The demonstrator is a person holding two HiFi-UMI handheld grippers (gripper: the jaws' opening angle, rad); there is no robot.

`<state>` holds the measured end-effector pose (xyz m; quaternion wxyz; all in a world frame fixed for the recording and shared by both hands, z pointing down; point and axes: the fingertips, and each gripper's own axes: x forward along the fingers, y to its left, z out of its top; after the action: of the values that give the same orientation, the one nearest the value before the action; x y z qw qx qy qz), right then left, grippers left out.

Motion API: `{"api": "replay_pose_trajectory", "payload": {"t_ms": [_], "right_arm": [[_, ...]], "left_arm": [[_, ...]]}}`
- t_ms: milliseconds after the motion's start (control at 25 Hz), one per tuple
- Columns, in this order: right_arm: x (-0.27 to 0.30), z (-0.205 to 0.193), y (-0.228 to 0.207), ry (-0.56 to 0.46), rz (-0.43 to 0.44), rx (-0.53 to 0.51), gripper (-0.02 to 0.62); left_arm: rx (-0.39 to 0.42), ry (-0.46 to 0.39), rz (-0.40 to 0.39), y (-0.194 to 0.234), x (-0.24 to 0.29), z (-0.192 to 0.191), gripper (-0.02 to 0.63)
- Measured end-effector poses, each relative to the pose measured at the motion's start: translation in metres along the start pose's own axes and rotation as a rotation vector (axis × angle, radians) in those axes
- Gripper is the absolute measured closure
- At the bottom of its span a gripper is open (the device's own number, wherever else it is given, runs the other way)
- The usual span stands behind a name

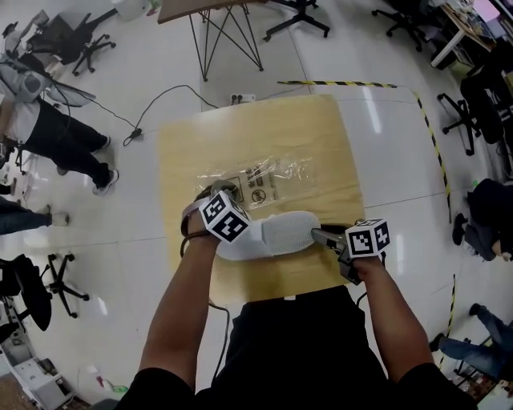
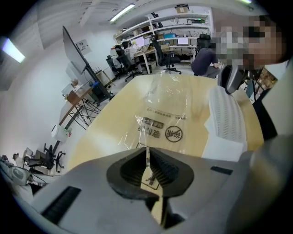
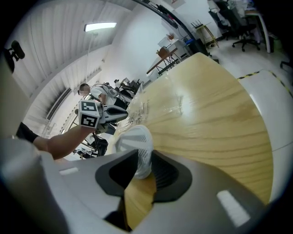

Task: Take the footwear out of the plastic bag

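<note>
A white slipper [image 1: 272, 235] lies on its side near the front edge of the wooden table [image 1: 321, 136], outside the clear plastic bag [image 1: 256, 176]. My right gripper [image 1: 317, 235] is shut on one end of the slipper [image 3: 135, 144], which sits between its pads. The bag [image 2: 167, 114] lies flat and printed on the table. My left gripper [image 1: 218, 192] is at the bag's near edge. Its jaws stand a narrow crack apart, with a thin strip of the film upright between them [image 2: 147, 157]. The slipper [image 2: 224, 119] shows at the right of that view.
The table's front edge is close to my body. On the floor around the table are office chairs [image 1: 72, 40], a cable [image 1: 160, 100], a second table [image 1: 208, 12], yellow-black tape [image 1: 337, 83] and a standing person [image 1: 56, 132] at the left.
</note>
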<state>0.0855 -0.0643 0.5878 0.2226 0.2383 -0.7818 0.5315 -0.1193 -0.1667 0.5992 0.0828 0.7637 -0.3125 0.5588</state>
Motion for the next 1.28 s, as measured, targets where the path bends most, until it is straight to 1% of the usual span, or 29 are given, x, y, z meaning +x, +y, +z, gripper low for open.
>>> {"api": "replay_pose_trajectory", "payload": {"t_ms": [120,240,320,400,440,480,520,600,640,680,760,800,880,920,1000,1080,1120,1200,1280], "right_arm": [[-0.003,0.002,-0.005,-0.006,-0.052,-0.033,0.481],[-0.010,0.004,-0.006,-0.025,-0.098,-0.061,0.406],[-0.017,0.007,-0.003,-0.053,-0.133,-0.080,0.368],[-0.026,0.012,0.006,-0.099,-0.162,-0.110,0.357],[-0.031,0.015,0.013,-0.132,-0.170,-0.128,0.357],[-0.038,0.019,0.022,-0.173,-0.172,-0.147,0.363],[-0.045,0.022,0.033,-0.220,-0.167,-0.165,0.402],[-0.058,0.025,0.064,-0.322,-0.127,-0.191,0.578],[-0.063,0.024,0.082,-0.369,-0.095,-0.192,0.594],[-0.067,0.022,0.097,-0.410,-0.063,-0.184,0.594],[-0.077,0.014,0.121,-0.471,-0.010,-0.149,0.594],[-0.082,0.007,0.130,-0.490,0.011,-0.129,0.594],[-0.090,-0.009,0.143,-0.516,0.042,-0.104,0.594],[-0.094,-0.016,0.149,-0.526,0.051,-0.103,0.594],[-0.099,-0.026,0.158,-0.535,0.050,-0.116,0.595],[-0.103,-0.033,0.165,-0.528,0.036,-0.142,0.595],[-0.105,-0.035,0.169,-0.522,0.029,-0.158,0.595],[-0.108,-0.037,0.174,-0.510,0.016,-0.192,0.595],[-0.110,-0.038,0.176,-0.500,0.006,-0.224,0.595]], "left_arm": [[-0.066,-0.046,-0.029,0.002,-0.005,0.004,0.535],[-0.129,-0.106,-0.033,0.008,-0.020,0.005,0.509],[-0.168,-0.151,-0.030,0.013,-0.034,0.002,0.508],[-0.217,-0.195,-0.021,0.017,-0.051,-0.004,0.513],[-0.246,-0.221,-0.017,0.018,-0.061,-0.007,0.525],[-0.281,-0.253,-0.018,0.018,-0.072,-0.009,0.540],[-0.325,-0.291,-0.024,0.015,-0.084,-0.010,0.559],[-0.441,-0.382,-0.056,0.005,-0.112,-0.013,0.598],[-0.506,-0.431,-0.082,-0.003,-0.126,-0.014,0.598],[-0.563,-0.480,-0.114,-0.013,-0.142,-0.013,0.598],[-0.629,-0.560,-0.178,-0.040,-0.168,-0.009,0.600],[-0.643,-0.582,-0.209,-0.057,-0.177,-0.008,0.600],[-0.657,-0.589,-0.273,-0.093,-0.187,-0.009,0.600],[-0.653,-0.582,-0.307,-0.111,-0.188,-0.010,0.600],[-0.612,-0.561,-0.360,-0.142,-0.189,-0.011,0.600],[-0.573,-0.550,-0.378,-0.159,-0.192,-0.011,0.600],[-0.572,-0.555,-0.379,-0.161,-0.195,-0.010,0.600],[-0.596,-0.582,-0.372,-0.159,-0.202,-0.010,0.600],[-0.617,-0.605,-0.347,-0.153,-0.209,-0.013,0.600]]}}
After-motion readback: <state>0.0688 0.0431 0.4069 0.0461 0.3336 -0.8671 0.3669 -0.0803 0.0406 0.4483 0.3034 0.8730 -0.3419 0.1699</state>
